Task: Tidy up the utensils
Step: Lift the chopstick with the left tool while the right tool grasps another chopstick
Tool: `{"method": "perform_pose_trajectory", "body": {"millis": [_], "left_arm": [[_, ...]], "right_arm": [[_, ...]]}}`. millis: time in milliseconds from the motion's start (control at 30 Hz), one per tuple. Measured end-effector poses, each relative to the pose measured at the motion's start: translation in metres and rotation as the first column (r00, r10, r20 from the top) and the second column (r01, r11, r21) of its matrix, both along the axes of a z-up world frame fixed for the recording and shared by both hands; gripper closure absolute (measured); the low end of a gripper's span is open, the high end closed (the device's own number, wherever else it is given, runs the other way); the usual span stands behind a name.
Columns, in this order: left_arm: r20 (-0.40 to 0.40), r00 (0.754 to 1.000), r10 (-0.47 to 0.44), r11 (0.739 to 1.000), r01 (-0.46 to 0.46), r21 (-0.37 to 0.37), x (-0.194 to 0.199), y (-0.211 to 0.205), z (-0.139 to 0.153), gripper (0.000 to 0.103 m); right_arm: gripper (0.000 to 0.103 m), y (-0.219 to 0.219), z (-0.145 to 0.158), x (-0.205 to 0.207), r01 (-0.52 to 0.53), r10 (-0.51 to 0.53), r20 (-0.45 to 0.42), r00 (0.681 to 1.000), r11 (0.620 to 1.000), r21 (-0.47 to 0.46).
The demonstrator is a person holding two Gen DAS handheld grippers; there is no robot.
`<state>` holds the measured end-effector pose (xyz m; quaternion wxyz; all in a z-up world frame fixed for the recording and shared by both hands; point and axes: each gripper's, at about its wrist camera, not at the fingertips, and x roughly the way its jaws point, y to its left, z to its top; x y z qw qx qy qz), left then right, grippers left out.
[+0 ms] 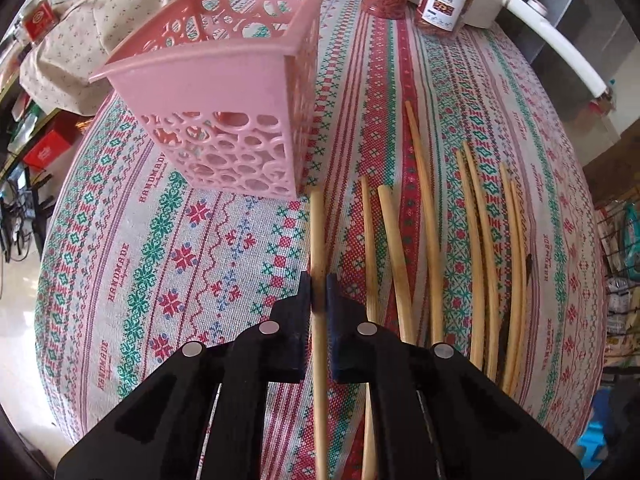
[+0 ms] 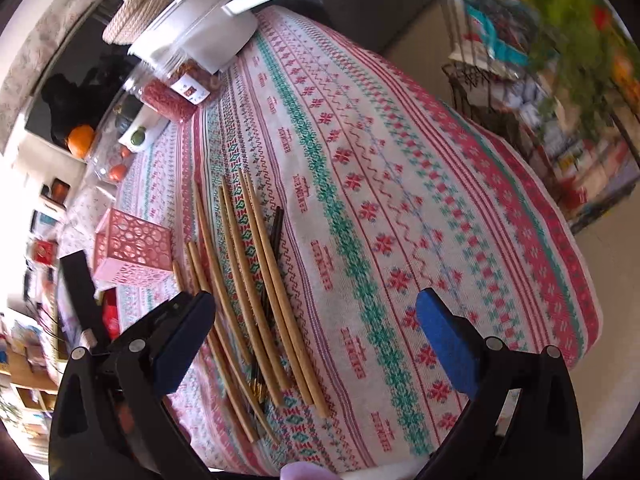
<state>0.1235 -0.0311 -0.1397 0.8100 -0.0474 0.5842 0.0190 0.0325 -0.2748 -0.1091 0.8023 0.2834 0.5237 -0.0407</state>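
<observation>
A pink perforated basket (image 1: 224,92) stands upright on the patterned tablecloth, ahead and left of my left gripper (image 1: 319,300). The left gripper is shut on a wooden chopstick (image 1: 317,232) that lies along the table, pointing at the basket's near right corner. Several more wooden chopsticks (image 1: 428,216) lie side by side to its right. In the right wrist view my right gripper (image 2: 316,344) is open and empty above the cloth, with the chopsticks (image 2: 256,292) just left of centre. The basket (image 2: 134,246) shows far left there, with the left gripper's black body (image 2: 80,284) beside it.
Jars of red dried goods (image 1: 444,0) and a white pot with a long handle (image 1: 556,36) stand at the table's far edge. A black chopstick (image 2: 274,236) lies among the wooden ones. A jar with oranges (image 2: 116,160) stands at the back left. The table edge runs along the right.
</observation>
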Motion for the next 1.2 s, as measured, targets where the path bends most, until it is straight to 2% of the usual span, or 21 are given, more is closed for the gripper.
{"method": "perform_pose_trajectory", "body": {"millis": [100, 200, 333, 400, 600, 733, 800, 1000, 1100, 1133, 1200], "left_arm": [[0.011, 1.0, -0.02, 0.998, 0.021, -0.063, -0.017, 0.021, 0.006, 0.097], [0.081, 0.994, -0.073, 0.995, 0.078, -0.056, -0.036, 0.033, 0.027, 0.097], [0.174, 0.978, -0.113, 0.99, 0.125, -0.059, -0.057, 0.055, 0.059, 0.097], [0.203, 0.973, -0.11, 0.99, 0.125, -0.063, -0.061, 0.067, 0.07, 0.097], [0.228, 0.969, -0.092, 0.987, 0.119, -0.107, -0.07, 0.097, 0.085, 0.096], [0.211, 0.974, -0.087, 0.983, 0.119, -0.14, -0.065, 0.102, 0.087, 0.096], [0.206, 0.975, -0.087, 0.98, 0.121, -0.156, -0.066, 0.104, 0.088, 0.096], [0.22, 0.972, -0.083, 0.982, 0.117, -0.147, -0.067, 0.106, 0.091, 0.096], [0.207, 0.975, -0.077, 0.984, 0.109, -0.144, -0.066, 0.107, 0.088, 0.096], [0.203, 0.976, -0.076, 0.984, 0.107, -0.144, -0.065, 0.107, 0.087, 0.096], [0.202, 0.976, -0.076, 0.984, 0.107, -0.144, -0.065, 0.108, 0.086, 0.096]], "right_arm": [[0.005, 0.014, 0.006, 0.015, -0.022, 0.025, 0.033, 0.999, 0.996, -0.085], [0.007, 0.027, 0.005, 0.041, -0.055, 0.059, 0.042, 0.997, 0.994, -0.093], [0.032, 0.036, -0.01, 0.075, -0.109, 0.109, -0.002, 0.994, 0.993, -0.045], [0.037, 0.037, -0.018, 0.091, -0.107, 0.105, -0.022, 0.994, 0.992, -0.064], [0.047, 0.044, -0.039, 0.114, -0.133, 0.122, -0.084, 0.989, 0.982, -0.133], [0.054, 0.054, -0.043, 0.12, -0.148, 0.129, -0.099, 0.987, 0.963, -0.226], [0.055, 0.056, -0.043, 0.121, -0.145, 0.127, -0.093, 0.988, 0.965, -0.22], [0.072, 0.051, -0.043, 0.12, -0.129, 0.111, -0.094, 0.989, 0.966, -0.225], [0.082, 0.053, -0.044, 0.12, -0.124, 0.103, -0.096, 0.99, 0.961, -0.246], [0.091, 0.052, -0.045, 0.121, -0.119, 0.099, -0.096, 0.99, 0.964, -0.239], [0.091, 0.049, -0.044, 0.121, -0.108, 0.09, -0.094, 0.992, 0.972, -0.208]]}}
